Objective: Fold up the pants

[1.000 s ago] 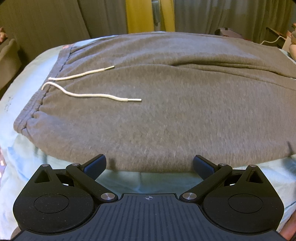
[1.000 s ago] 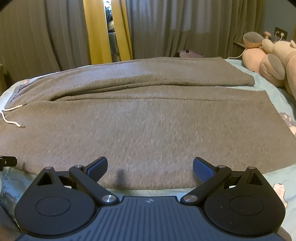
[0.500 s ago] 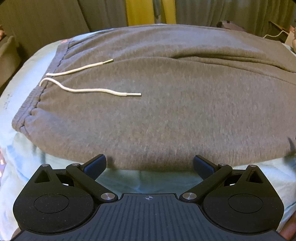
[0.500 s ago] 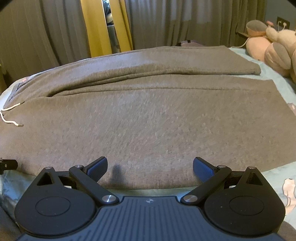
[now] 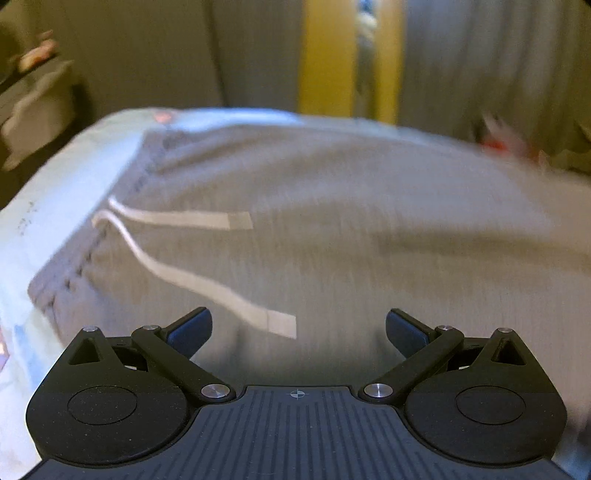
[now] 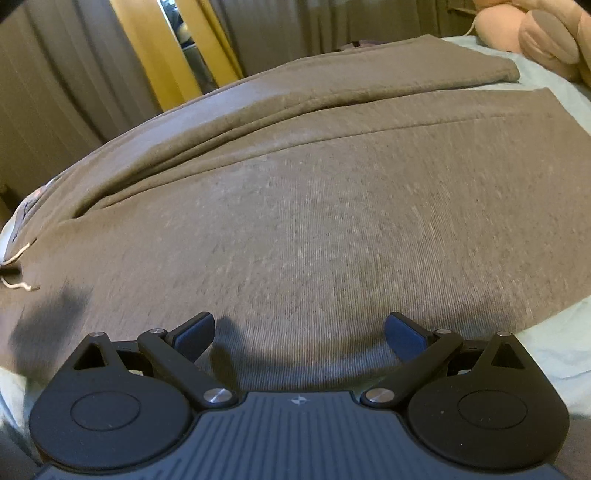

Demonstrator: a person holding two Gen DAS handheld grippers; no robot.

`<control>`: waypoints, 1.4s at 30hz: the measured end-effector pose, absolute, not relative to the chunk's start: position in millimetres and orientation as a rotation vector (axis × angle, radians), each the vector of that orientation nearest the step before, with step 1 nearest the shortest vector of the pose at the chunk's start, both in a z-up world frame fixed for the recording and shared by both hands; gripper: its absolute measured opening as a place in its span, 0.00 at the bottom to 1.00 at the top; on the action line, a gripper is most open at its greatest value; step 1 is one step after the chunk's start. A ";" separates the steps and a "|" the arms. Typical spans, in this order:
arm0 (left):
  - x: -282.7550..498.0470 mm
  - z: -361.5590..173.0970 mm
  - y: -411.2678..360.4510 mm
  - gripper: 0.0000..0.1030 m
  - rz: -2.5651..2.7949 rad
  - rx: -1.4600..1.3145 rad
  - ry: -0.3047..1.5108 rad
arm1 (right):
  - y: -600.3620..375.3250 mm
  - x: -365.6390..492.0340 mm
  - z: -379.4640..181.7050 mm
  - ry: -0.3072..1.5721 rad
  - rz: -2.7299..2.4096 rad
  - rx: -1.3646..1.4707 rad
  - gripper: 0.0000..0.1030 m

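Observation:
Grey sweatpants (image 5: 351, 229) lie spread flat on a pale blue bed sheet (image 5: 66, 177). Their waistband (image 5: 88, 254) is at the left, with two white drawstrings (image 5: 192, 280) lying across the fabric. The left wrist view is blurred by motion. My left gripper (image 5: 298, 330) is open, low over the pants near the drawstring ends. In the right wrist view the two legs (image 6: 332, 192) run to the right, the far leg (image 6: 369, 85) lying slightly apart. My right gripper (image 6: 299, 332) is open above the near leg, just past its front edge. Neither gripper holds anything.
Grey and yellow curtains (image 6: 166, 48) hang behind the bed. A pink plush toy (image 6: 528, 33) sits at the far right on the sheet (image 6: 554, 350). A dark piece of furniture (image 5: 33, 96) stands left of the bed.
Both grippers have moved forward over the pants, whose near edge is now under them. The left view has swung and blurred; the right view has tilted.

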State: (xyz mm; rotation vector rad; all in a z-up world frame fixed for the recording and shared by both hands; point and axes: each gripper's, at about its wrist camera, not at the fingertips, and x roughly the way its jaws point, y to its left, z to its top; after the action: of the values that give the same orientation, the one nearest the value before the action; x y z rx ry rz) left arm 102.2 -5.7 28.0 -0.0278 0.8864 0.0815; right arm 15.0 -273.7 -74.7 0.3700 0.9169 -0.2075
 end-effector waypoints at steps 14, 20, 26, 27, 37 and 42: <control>207.3 -21.8 52.8 1.00 0.480 0.023 0.762 | -310.3 88.8 -24.7 0.963 -0.206 0.395 0.96; 211.3 -27.3 70.9 1.00 0.547 0.002 0.692 | -355.0 193.9 -17.3 0.857 -0.344 0.374 0.45; 222.7 -48.8 77.4 1.00 0.568 0.002 0.718 | -405.7 289.8 -31.1 0.757 -0.486 0.533 0.38; 222.3 -51.4 78.4 1.00 0.569 -0.006 0.713 | -414.5 305.1 -30.9 0.728 -0.518 0.557 0.38; 220.1 -63.5 80.5 1.00 0.592 -0.057 0.641 | -468.8 409.0 -60.9 0.726 -0.812 0.563 0.39; 221.7 -66.6 80.9 1.00 0.600 -0.067 0.629 | -467.3 417.8 -76.4 0.719 -0.905 0.468 0.16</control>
State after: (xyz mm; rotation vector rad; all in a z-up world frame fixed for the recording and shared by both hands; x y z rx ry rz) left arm 221.7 80.9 -66.6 -0.0673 0.6287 0.6002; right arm 417.8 -467.3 -76.4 0.4675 0.7191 -0.9047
